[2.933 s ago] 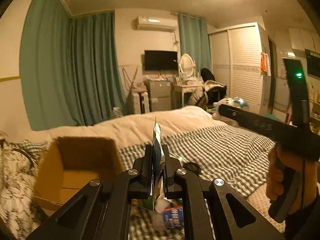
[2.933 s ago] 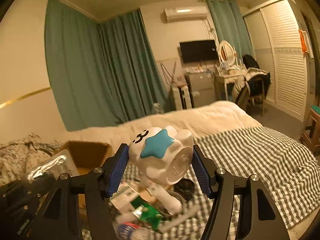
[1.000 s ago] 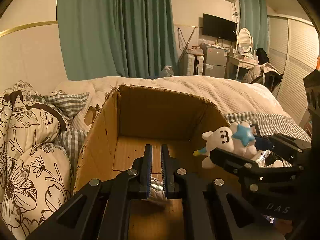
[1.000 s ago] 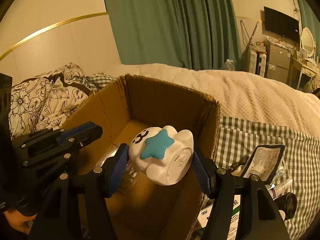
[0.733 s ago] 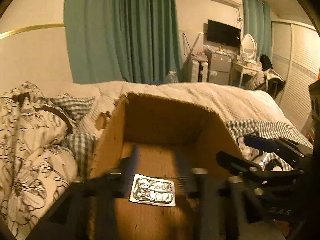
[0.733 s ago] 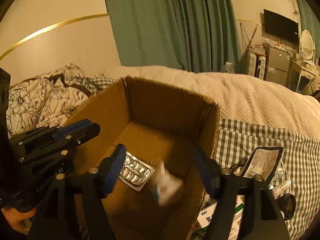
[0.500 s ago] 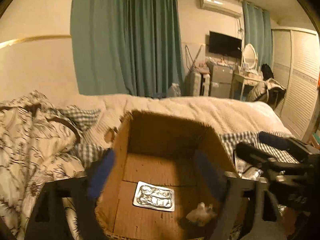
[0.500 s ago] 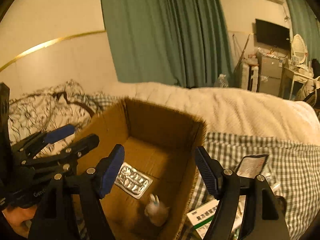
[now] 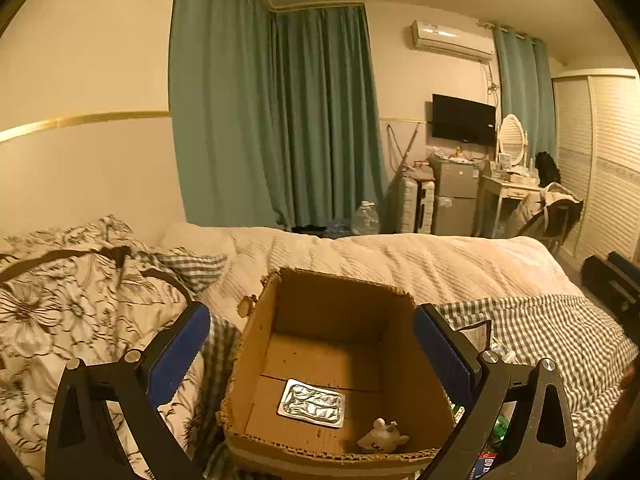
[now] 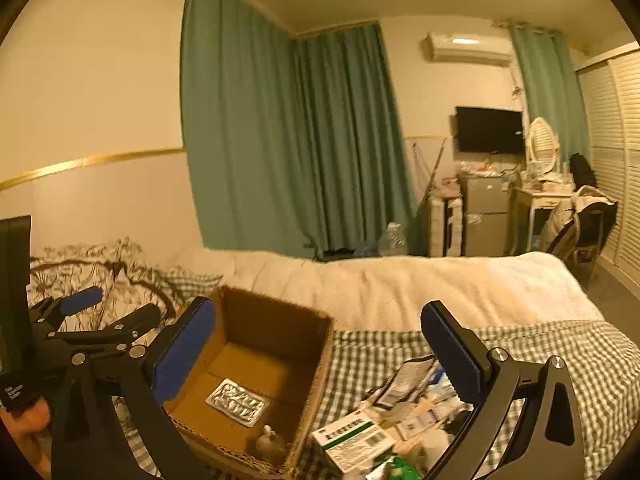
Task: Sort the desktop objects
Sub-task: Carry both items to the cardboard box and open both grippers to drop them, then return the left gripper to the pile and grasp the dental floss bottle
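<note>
Bedroom lit in warm yellow, and on the bed sits an open cardboard box (image 9: 256, 352), resting where the checked sheet (image 9: 560, 336) meets the pale quilt (image 9: 400, 256). Inside it, flat on the bottom, lies a silver pill pack (image 9: 312, 403), and close to the near wall, just beside the pack, a small white toy figure (image 9: 382, 436) lies tipped over. From the right wrist view the same pill pack (image 10: 237, 402) and toy (image 10: 270, 444) show in the box (image 10: 312, 376), the toy in shadow.

Left gripper (image 9: 312, 356) hangs above the box, its jaws having just been opening and now spread wide, blue pads either side of the box, nothing between them. Right gripper (image 10: 316, 356) likewise: jaws just opened, wide apart, empty, with the box's right wall seen through the gap.

To the right of the box, on the checked sheet, a heap of loose items waits: a green-and-white carton (image 10: 354, 440), a dark-edged packet (image 10: 404, 382), other small packets too jumbled to tell apart.

Floral pillows (image 9: 72, 304) lie left of the box. Beyond the bed, teal curtains (image 9: 280, 120), a wall television (image 9: 463, 119), an air conditioner (image 9: 452, 40).
</note>
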`<action>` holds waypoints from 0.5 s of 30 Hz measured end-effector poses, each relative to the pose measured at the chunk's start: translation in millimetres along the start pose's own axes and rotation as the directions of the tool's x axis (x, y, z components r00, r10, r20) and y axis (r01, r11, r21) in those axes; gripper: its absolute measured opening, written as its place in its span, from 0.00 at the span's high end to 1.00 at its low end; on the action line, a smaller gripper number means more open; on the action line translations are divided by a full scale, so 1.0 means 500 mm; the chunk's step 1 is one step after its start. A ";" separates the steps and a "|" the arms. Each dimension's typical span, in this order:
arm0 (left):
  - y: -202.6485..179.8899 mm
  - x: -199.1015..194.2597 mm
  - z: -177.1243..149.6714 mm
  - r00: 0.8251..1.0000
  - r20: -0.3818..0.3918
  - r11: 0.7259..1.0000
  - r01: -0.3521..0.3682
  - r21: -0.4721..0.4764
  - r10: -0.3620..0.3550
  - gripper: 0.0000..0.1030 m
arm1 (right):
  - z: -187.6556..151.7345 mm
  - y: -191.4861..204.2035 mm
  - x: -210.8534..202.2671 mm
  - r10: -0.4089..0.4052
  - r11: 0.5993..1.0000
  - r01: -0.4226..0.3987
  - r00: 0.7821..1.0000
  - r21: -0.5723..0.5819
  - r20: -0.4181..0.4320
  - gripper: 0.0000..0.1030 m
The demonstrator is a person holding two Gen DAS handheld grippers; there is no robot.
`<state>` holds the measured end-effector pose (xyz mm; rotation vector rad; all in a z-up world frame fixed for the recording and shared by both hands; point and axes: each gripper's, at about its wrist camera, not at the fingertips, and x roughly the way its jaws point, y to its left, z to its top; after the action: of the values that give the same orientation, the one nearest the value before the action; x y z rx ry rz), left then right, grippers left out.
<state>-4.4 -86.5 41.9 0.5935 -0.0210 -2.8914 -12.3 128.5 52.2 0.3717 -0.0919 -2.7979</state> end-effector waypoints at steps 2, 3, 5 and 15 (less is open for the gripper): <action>-0.008 -0.015 0.002 1.000 0.008 1.000 0.004 0.003 -0.004 0.00 | 0.008 -0.011 -0.023 -0.025 1.000 0.025 0.999 0.004 0.024 0.00; -0.011 -0.026 -0.001 1.000 0.028 1.000 0.010 0.000 -0.010 0.00 | 0.011 -0.018 -0.036 -0.037 0.999 0.036 0.999 0.007 0.034 0.00; -0.018 -0.046 -0.010 0.997 0.078 1.000 -0.011 -0.001 0.011 0.00 | 0.012 -0.029 -0.056 -0.052 0.999 0.052 0.998 0.011 0.046 0.00; -0.056 -0.051 -0.048 0.993 0.068 0.995 0.100 0.003 -0.100 0.00 | -0.014 -0.116 -0.105 -0.201 0.979 0.201 0.979 0.019 0.033 0.00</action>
<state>22.7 -53.4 28.5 0.5101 0.0003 -3.0073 20.3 200.1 52.2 0.3540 -0.0885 -3.0059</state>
